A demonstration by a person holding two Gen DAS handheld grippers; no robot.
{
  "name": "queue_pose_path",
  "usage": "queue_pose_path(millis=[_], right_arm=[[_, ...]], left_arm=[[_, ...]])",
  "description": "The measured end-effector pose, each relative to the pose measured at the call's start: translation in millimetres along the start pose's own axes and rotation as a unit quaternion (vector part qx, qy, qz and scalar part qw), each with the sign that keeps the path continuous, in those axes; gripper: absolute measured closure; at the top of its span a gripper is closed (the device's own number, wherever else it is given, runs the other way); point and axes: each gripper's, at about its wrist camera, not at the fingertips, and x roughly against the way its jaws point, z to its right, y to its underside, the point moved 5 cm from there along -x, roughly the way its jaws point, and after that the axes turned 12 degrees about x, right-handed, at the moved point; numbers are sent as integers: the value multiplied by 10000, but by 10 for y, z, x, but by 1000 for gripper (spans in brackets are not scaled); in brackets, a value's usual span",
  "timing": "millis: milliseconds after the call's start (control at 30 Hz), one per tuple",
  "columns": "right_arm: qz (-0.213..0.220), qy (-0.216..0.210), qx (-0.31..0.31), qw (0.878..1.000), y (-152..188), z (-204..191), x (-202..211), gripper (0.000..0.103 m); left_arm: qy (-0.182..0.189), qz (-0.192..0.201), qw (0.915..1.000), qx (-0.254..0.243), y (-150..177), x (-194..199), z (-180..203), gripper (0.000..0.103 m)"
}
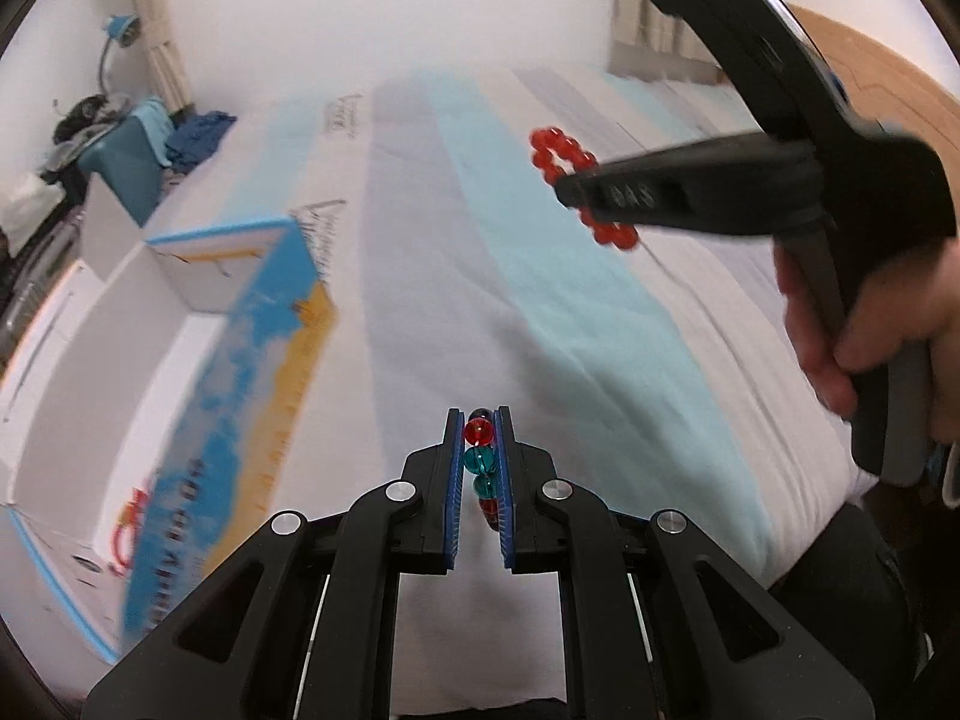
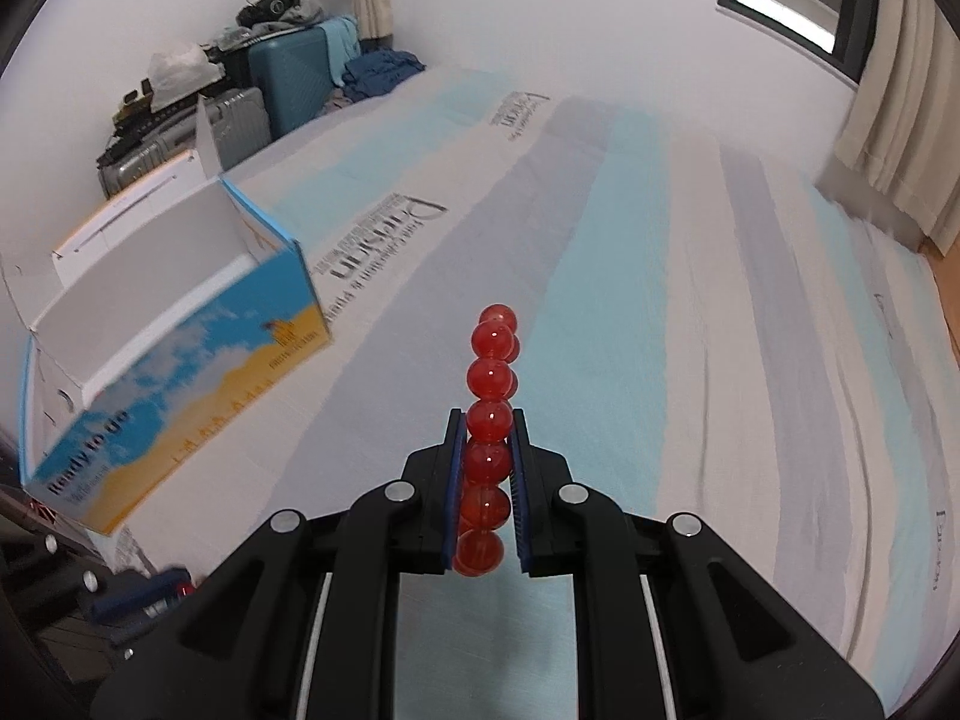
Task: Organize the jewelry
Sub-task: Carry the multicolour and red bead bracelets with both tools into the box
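Left wrist view: the left gripper (image 1: pixel 479 438) has its jaws pinched on a mixed red-and-teal bead bracelet (image 1: pixel 480 459), whose beads line up along the fingers, above the striped bedsheet (image 1: pixel 540 312).
Right wrist view: the right gripper (image 2: pixel 487 450) has its jaws clamped on a red bead bracelet (image 2: pixel 489 420), with several beads sticking out past the fingertips, long axis running forward along the fingers.
Box: the open cardboard box (image 1: pixel 198 276) sits on the bed, to the left of both grippers and ahead of them, its white inside facing up.
Nearer hand: the left gripper looks closer to the box; the right one is well apart from it, off to the right.
Coming move, as a judgement: each bracelet must travel leftward and be released over the box opening.
Risk: the protruding red beads may catch the box wall.
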Motion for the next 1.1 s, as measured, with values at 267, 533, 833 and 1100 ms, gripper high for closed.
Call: queue_pose_path(millis=[267, 533, 833, 1100], right_arm=[[231, -242, 322, 9989, -433, -539, 119, 90], [375, -623, 751, 9945, -798, -1317, 104, 90], [128, -1202, 1231, 9850, -1052, -2179, -135, 90], [-589, -1511, 1566, 9743, -1003, -2669, -552, 90]], left_arm=[[-271, 226, 9988, 351, -251, 315, -629, 94], [-549, 369, 9949, 766, -338, 575, -1345, 94], [-741, 211, 9885, 1298, -242, 617, -2136, 94], [-769, -182, 9833, 1642, -158, 383, -2608, 94]])
